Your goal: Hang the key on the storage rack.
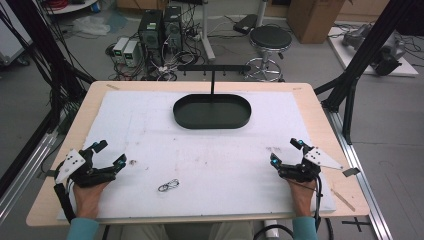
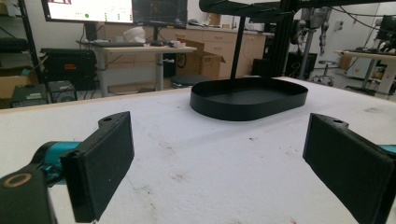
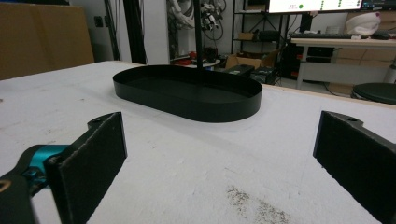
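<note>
A black oval tray (image 1: 211,111) with an upright post and a crossbar (image 1: 213,68) stands at the far middle of the white mat (image 1: 210,150); it is also ahead in the left gripper view (image 2: 249,97) and the right gripper view (image 3: 187,92). A small wire object (image 1: 168,185), maybe a clip or chain, lies near the front middle. My left gripper (image 1: 110,153) rests at the front left, open, nothing between its pads (image 2: 100,163). My right gripper (image 1: 286,151) rests at the front right, open and empty, pads (image 3: 91,163) wide apart.
The mat covers a wooden table (image 1: 305,90). Black frame struts (image 1: 367,45) rise at the right and left edges. Beyond the table stand computer towers (image 1: 160,27), a stool (image 1: 270,40) and a cardboard box (image 1: 315,17) on the floor.
</note>
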A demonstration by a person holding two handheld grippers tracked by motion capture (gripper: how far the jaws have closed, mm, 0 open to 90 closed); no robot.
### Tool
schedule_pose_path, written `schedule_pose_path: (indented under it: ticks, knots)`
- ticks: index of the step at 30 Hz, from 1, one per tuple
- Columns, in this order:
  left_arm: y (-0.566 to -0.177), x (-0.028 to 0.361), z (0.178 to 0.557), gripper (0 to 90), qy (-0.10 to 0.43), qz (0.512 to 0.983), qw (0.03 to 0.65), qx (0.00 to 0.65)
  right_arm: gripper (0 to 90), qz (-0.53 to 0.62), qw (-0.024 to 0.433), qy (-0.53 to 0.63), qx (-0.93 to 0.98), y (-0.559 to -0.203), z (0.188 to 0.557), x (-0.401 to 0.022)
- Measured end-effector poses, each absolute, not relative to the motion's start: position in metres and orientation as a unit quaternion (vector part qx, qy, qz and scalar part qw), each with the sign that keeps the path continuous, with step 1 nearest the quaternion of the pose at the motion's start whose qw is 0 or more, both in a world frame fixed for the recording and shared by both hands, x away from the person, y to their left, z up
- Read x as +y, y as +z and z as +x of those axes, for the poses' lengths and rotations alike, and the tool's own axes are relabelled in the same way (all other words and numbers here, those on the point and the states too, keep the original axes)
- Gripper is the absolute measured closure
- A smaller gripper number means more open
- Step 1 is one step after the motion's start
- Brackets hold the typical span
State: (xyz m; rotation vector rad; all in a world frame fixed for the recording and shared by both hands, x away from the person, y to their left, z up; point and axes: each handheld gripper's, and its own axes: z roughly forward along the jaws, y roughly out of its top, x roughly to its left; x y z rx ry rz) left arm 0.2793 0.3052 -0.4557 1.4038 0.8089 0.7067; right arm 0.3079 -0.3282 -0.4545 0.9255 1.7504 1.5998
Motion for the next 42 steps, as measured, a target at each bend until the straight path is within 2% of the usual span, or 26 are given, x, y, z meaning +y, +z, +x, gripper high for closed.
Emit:
schedule_pose_path:
  ticks: [7, 12, 18, 24, 28, 42]
  knots:
    - [-0.431, 0.307, 0.280, 9.1, 0.271, 0.647, 0.639, 0.318, 2.1, 0.347, 0.293, 0.602, 0.657, -0.455, 0.308, -0.328]
    - [-0.400, 0.299, 0.286, 9.2, 0.225, 0.705, 0.617, 0.266, 2.1, 0.347, 0.294, 0.600, 0.658, -0.454, 0.308, -0.328]
    - [-0.374, 0.282, 0.294, 9.1, 0.200, 0.755, 0.581, 0.229, 2.0, 0.345, 0.296, 0.601, 0.658, -0.455, 0.308, -0.328]
    - [-0.366, 0.267, 0.300, 9.1, 0.184, 0.795, 0.541, 0.202, 2.0, 0.347, 0.294, 0.602, 0.657, -0.455, 0.308, -0.328]
    - [-0.366, 0.248, 0.303, 9.1, 0.150, 0.835, 0.502, 0.166, 2.0, 0.346, 0.293, 0.604, 0.656, -0.455, 0.308, -0.328]
    - [-0.375, 0.211, 0.301, 9.2, 0.110, 0.901, 0.410, 0.084, 2.0, 0.345, 0.295, 0.602, 0.657, -0.455, 0.308, -0.328]
